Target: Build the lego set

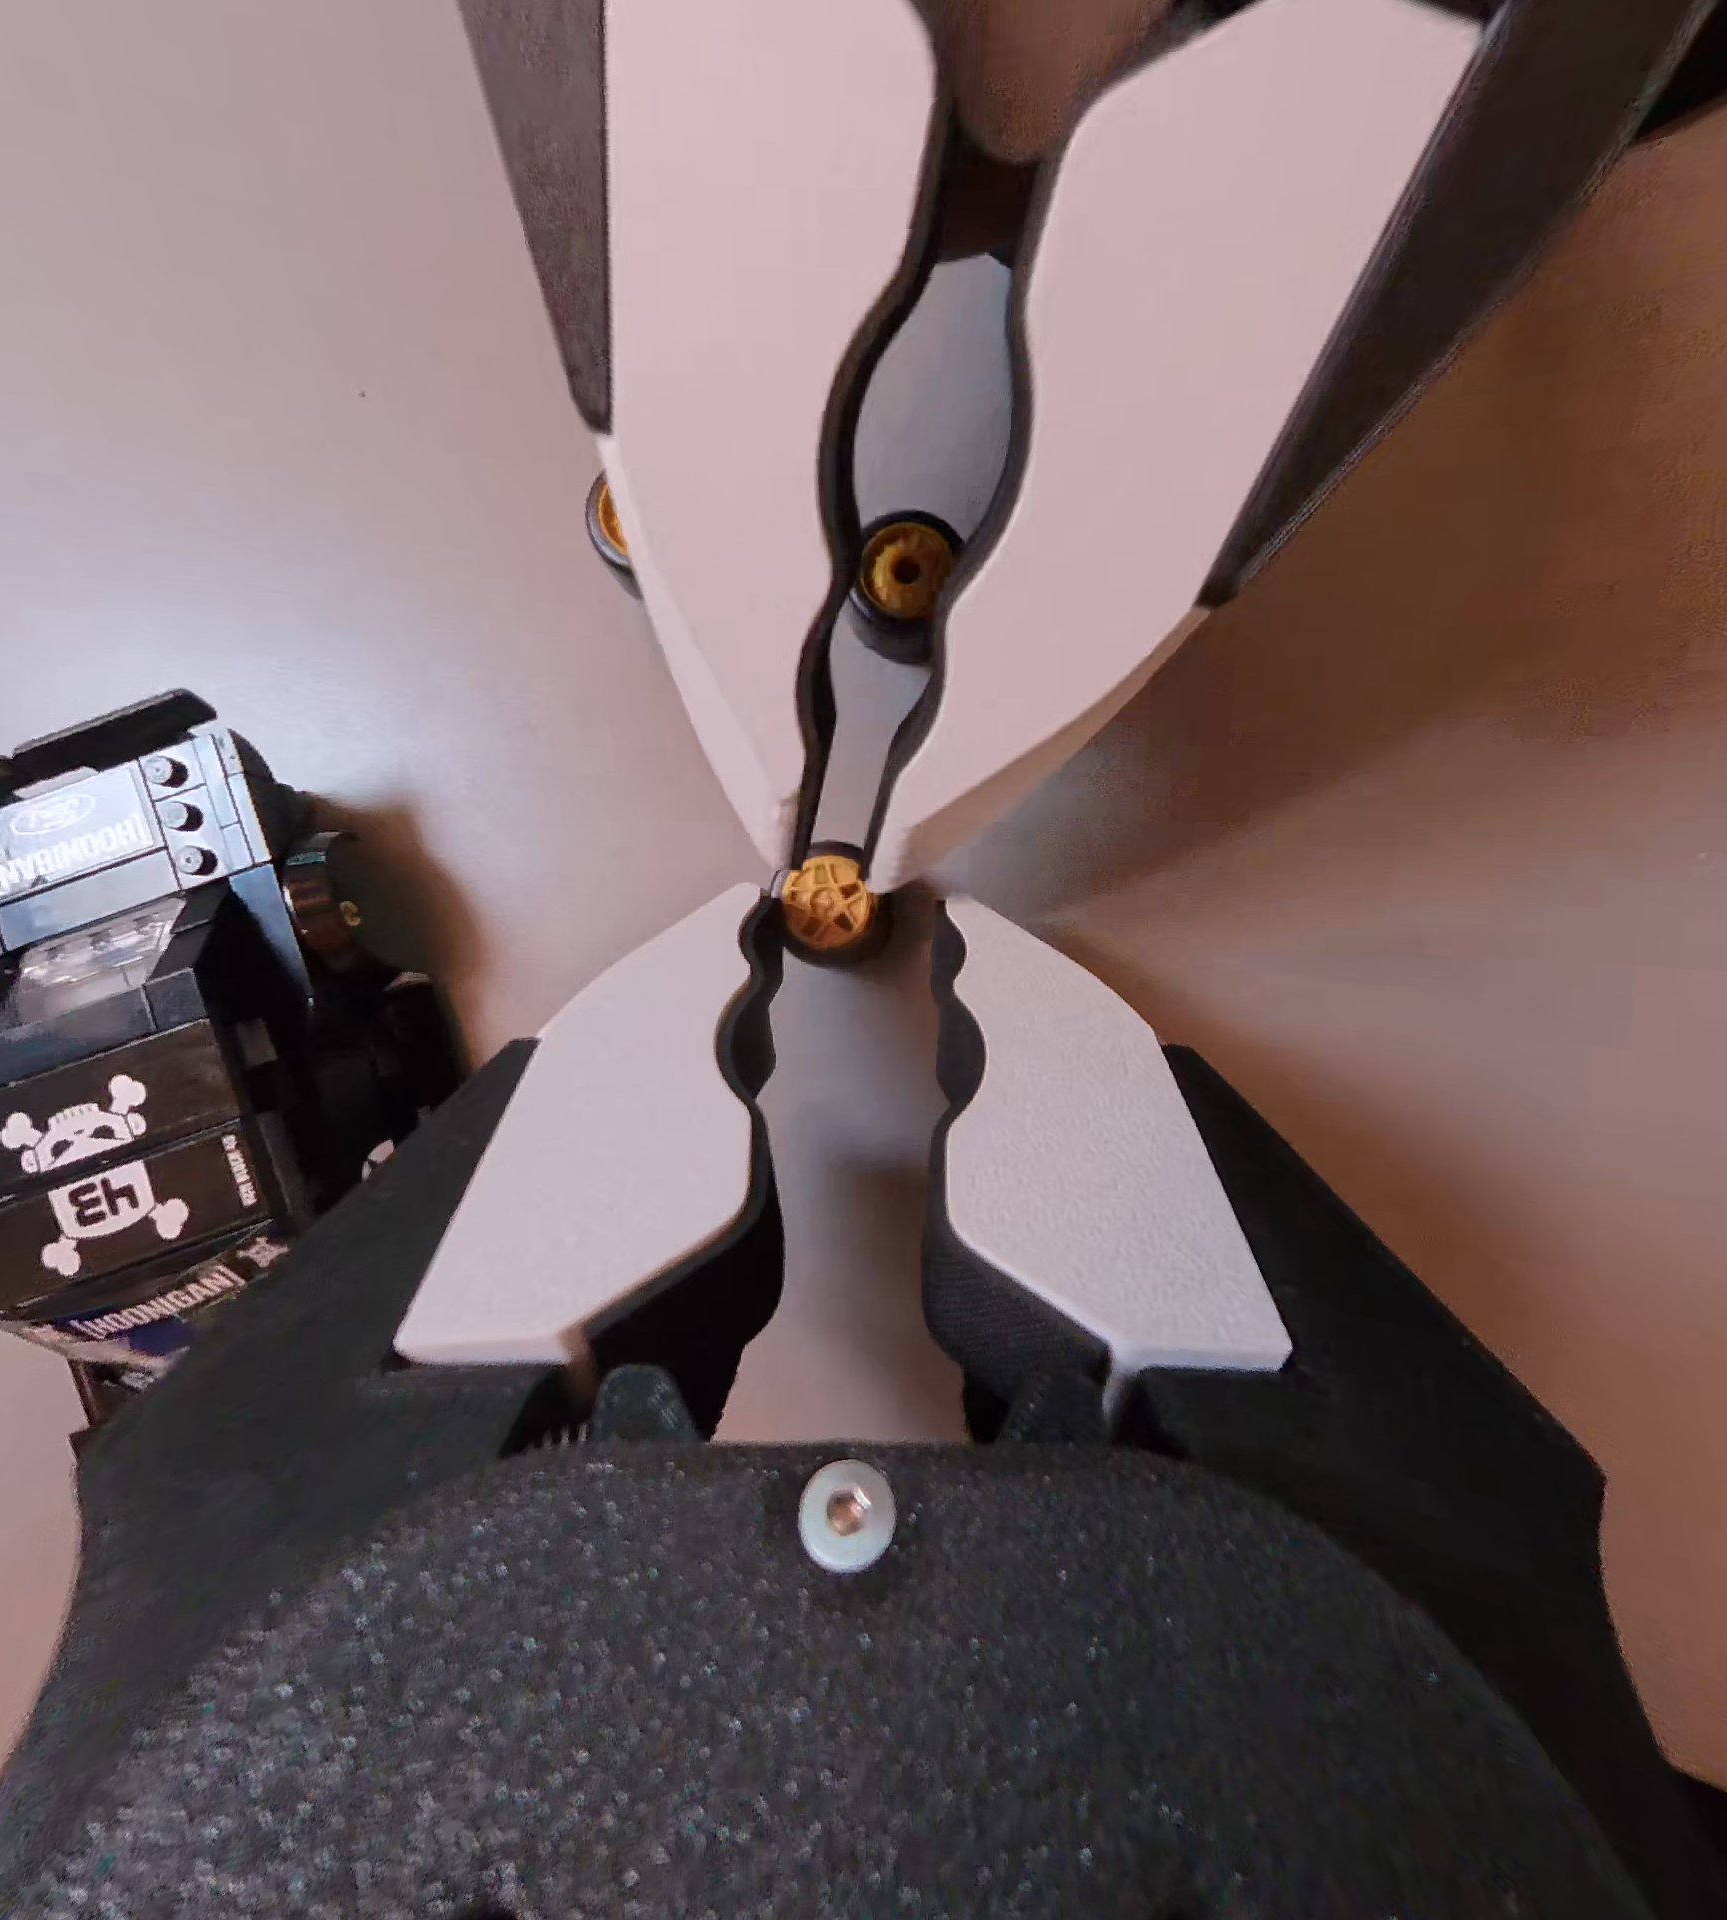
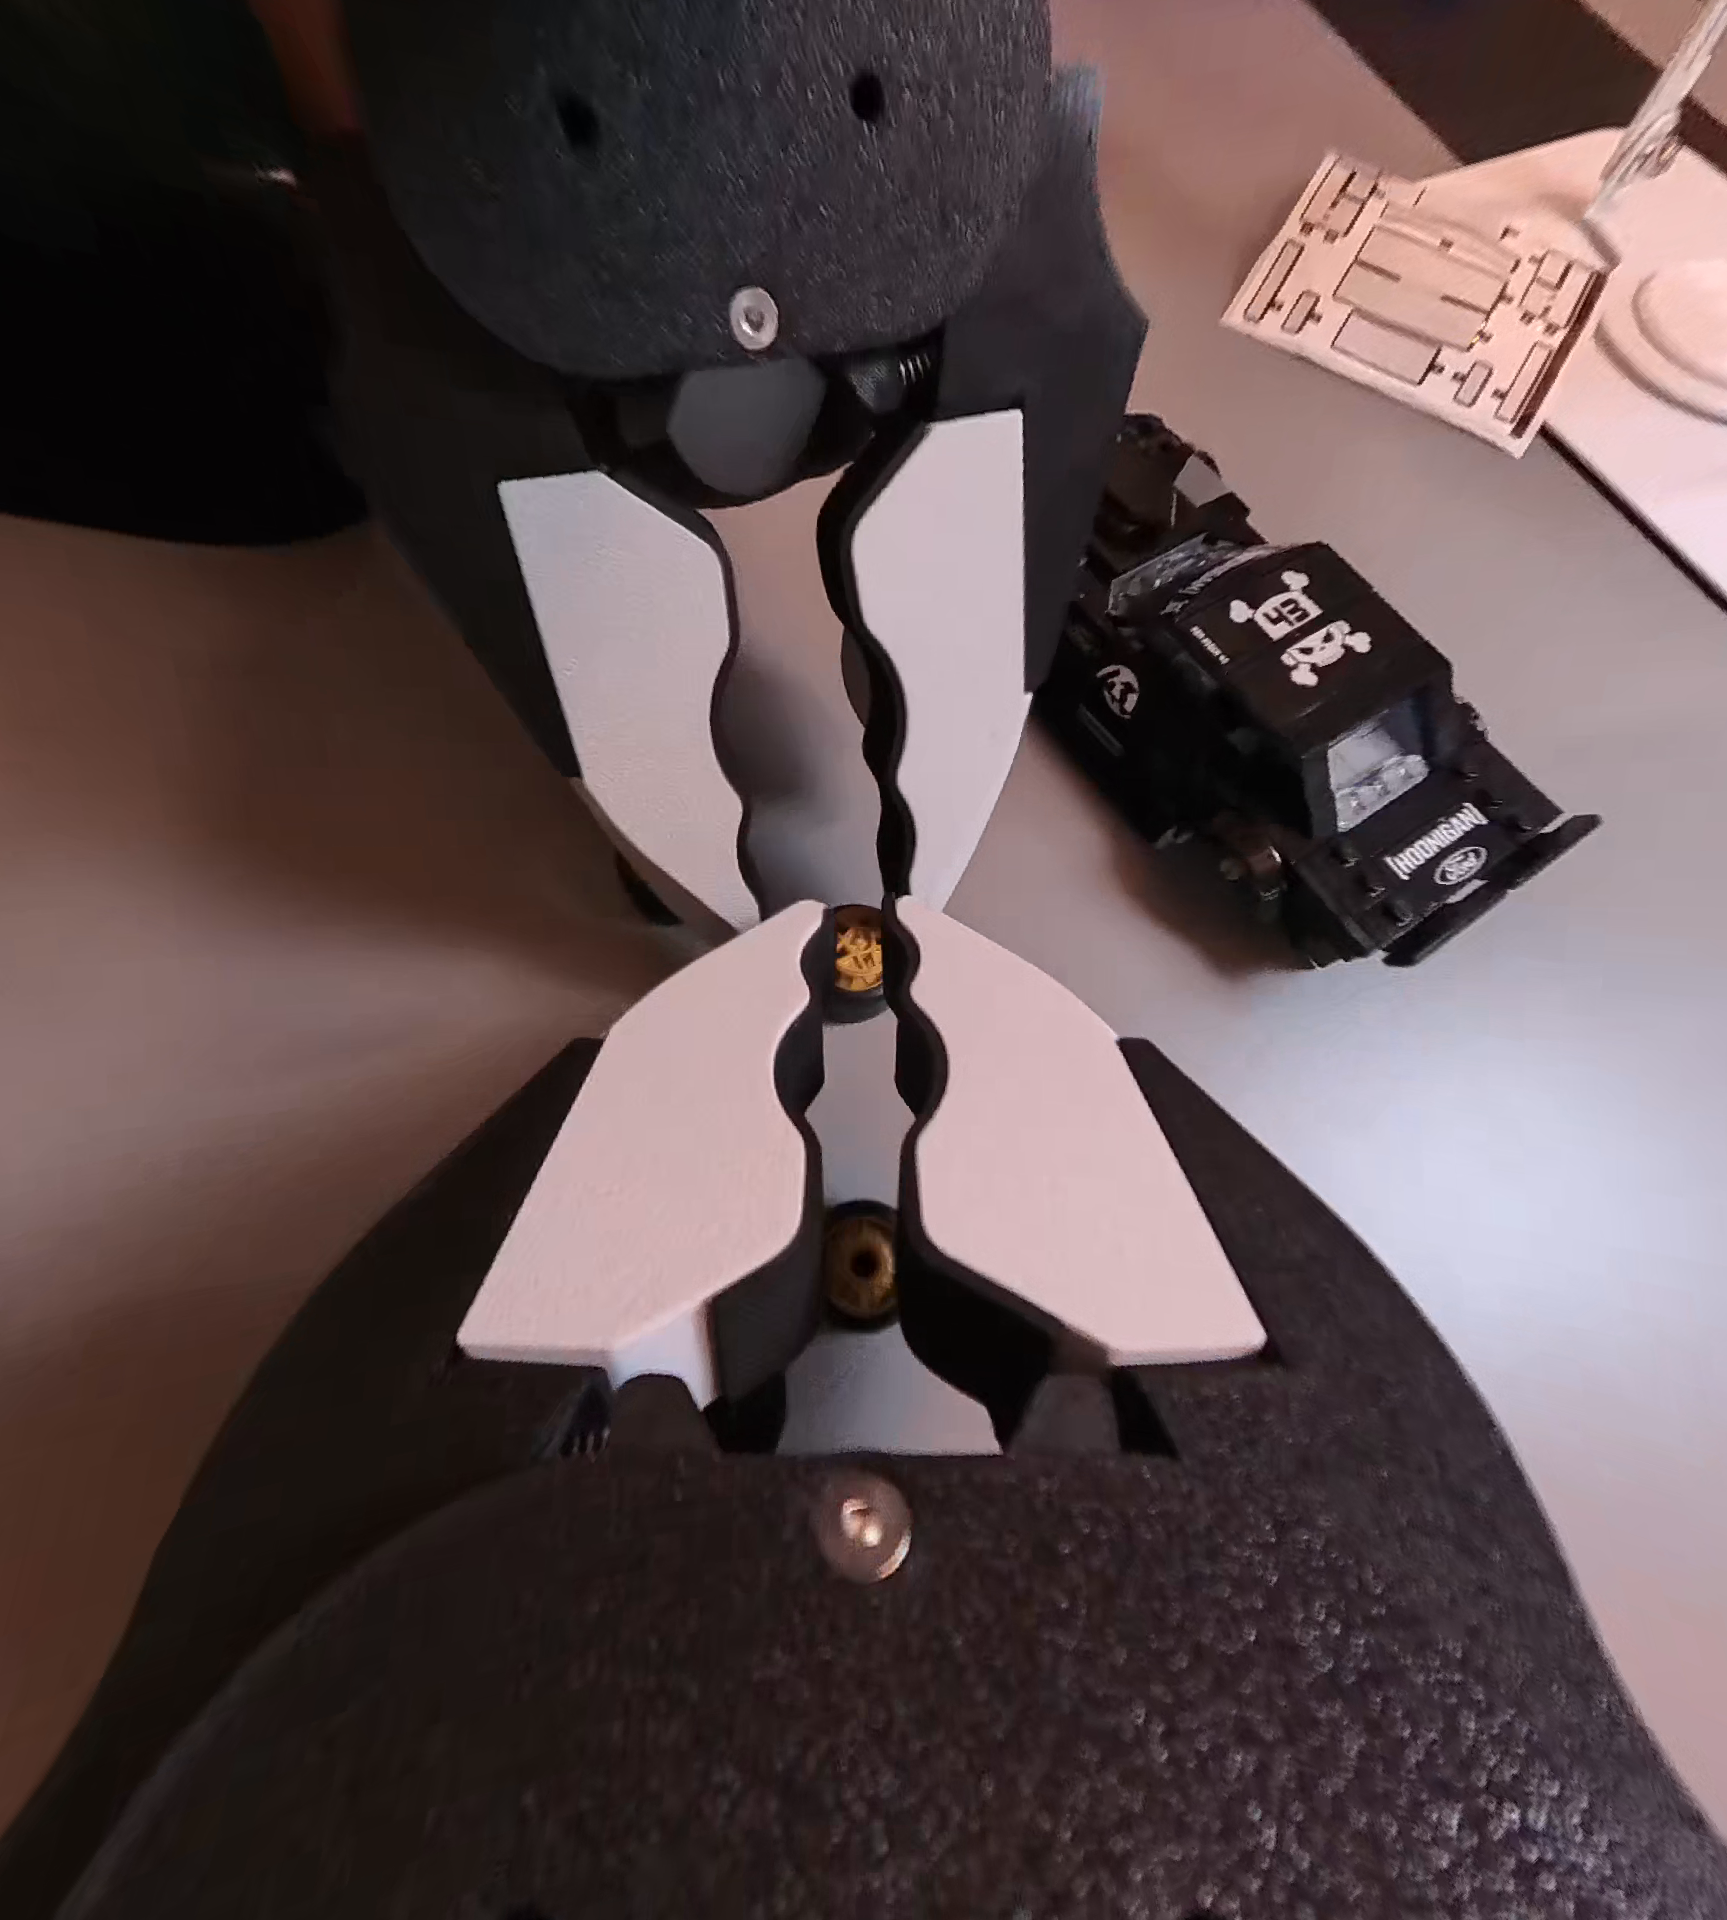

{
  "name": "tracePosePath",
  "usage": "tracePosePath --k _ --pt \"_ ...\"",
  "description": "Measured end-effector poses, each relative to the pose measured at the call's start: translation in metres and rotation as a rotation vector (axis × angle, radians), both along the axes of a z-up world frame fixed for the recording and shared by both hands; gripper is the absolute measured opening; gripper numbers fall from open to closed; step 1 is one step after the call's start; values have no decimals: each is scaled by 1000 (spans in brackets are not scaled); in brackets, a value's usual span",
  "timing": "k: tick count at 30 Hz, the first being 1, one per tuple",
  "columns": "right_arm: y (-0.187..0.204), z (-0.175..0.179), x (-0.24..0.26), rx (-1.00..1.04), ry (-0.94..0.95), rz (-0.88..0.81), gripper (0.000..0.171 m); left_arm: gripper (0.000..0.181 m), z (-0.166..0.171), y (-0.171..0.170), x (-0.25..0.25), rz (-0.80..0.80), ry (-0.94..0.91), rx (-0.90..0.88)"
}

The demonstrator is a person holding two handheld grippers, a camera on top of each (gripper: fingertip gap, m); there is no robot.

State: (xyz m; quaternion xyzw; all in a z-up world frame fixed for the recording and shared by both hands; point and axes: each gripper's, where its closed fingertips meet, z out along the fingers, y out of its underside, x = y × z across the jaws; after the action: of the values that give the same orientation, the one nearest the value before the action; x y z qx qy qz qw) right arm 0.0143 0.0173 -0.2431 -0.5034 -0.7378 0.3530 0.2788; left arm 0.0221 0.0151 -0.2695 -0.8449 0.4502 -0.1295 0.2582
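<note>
Left gripper (image 1: 846,914) sat with its jaws slightly apart around a gold wheel (image 1: 828,912), a sliver of gap showing on one side. Right gripper (image 2: 859,925) met it tip to tip, its jaws closed on that wheel, just above the table (image 1: 215,416). A second wheel (image 1: 906,577) lay on the table under the right gripper, and a third (image 1: 607,520) peeked out beside it. The black car (image 2: 1306,748) stood near, with a sticker sheet (image 2: 1410,301) beyond it.
</note>
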Motion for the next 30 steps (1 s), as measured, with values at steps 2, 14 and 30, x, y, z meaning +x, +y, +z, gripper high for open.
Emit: tracePosePath --k 2,14,30 --pt "-2 -4 -1 -17 -27 11 8 27 0 -1 -1 3 -6 2" --pt "-5 -19 -2 -39 -143 5 5 28 0 -1 0 2 -26 8" --pt "-2 -19 -1 -16 -149 1 9 28 16 -6 -18 83 -64 71"
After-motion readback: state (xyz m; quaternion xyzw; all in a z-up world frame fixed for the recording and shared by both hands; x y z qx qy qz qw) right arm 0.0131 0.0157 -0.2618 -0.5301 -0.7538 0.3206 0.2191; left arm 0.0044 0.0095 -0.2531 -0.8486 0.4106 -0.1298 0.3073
